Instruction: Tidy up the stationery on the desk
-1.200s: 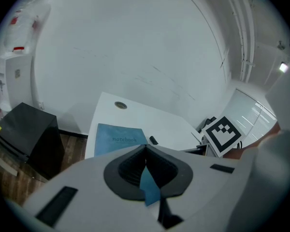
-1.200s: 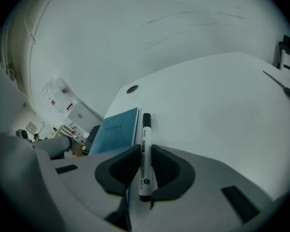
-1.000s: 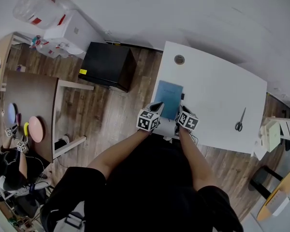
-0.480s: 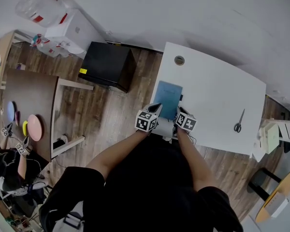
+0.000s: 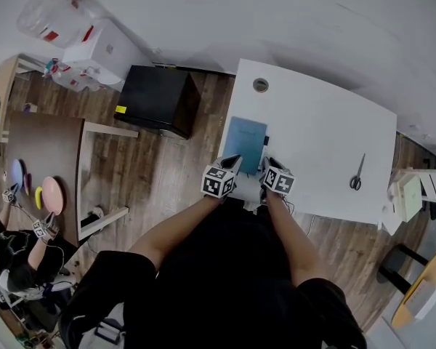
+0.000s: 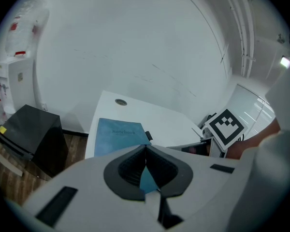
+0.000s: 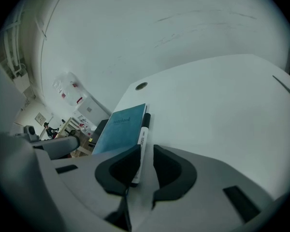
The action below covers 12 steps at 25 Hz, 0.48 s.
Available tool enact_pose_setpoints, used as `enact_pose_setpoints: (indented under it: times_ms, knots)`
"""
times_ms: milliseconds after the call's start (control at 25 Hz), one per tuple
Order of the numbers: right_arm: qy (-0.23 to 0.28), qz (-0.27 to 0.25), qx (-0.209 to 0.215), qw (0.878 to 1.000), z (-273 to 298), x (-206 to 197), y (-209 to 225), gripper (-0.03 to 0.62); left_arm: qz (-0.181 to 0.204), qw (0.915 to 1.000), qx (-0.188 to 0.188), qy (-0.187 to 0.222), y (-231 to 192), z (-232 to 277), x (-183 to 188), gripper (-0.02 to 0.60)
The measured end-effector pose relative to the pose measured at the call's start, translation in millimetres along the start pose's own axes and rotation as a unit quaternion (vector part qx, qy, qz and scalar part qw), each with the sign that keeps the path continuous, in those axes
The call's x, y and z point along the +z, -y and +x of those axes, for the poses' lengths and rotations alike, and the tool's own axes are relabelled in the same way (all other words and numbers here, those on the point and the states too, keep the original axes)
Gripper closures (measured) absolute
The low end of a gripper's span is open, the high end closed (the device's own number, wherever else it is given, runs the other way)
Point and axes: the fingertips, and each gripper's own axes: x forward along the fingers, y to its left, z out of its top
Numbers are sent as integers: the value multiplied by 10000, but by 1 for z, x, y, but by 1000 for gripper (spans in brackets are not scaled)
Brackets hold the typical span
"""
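Note:
A blue notebook [image 5: 245,142] lies near the front left of the white desk [image 5: 320,137]. In the left gripper view the notebook [image 6: 118,133] is just beyond my left gripper [image 6: 146,148], whose jaws are shut with the tips over its near edge; I cannot tell whether they touch it. A white marker pen with a black cap [image 7: 142,129] lies along the notebook's right edge. Its near end sits between the jaws of my right gripper [image 7: 146,151], against the left pad, with a gap to the right pad. Both grippers, left [image 5: 232,163] and right [image 5: 267,164], are at the notebook's near end.
Scissors [image 5: 357,174] lie at the desk's right side and a round cable hole [image 5: 260,85] is at its far left corner. A black cabinet [image 5: 158,100] stands left of the desk and a brown table [image 5: 43,158] further left. Papers [image 5: 407,198] sit off the right edge.
The head view has shifted slightly, so the desk sits a little higher and further left. Both grippers keep their places at the notebook's near end.

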Motion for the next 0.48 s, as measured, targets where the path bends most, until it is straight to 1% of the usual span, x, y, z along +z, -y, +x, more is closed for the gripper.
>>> enact_pose_setpoints:
  times_ms: [160,320,480]
  knots:
    - [93,88,-64,9999,-16,3,17,510,119,9998,-104,-130,16,8,-8,568]
    - [214,72,-94,9997,-38,11,36,510,184,9995,-107,-214,32,20,-14,568]
    - [291,-65,-193,9994,-62,20,74,510,214,9995,-103,-216,56,39,-11,568]
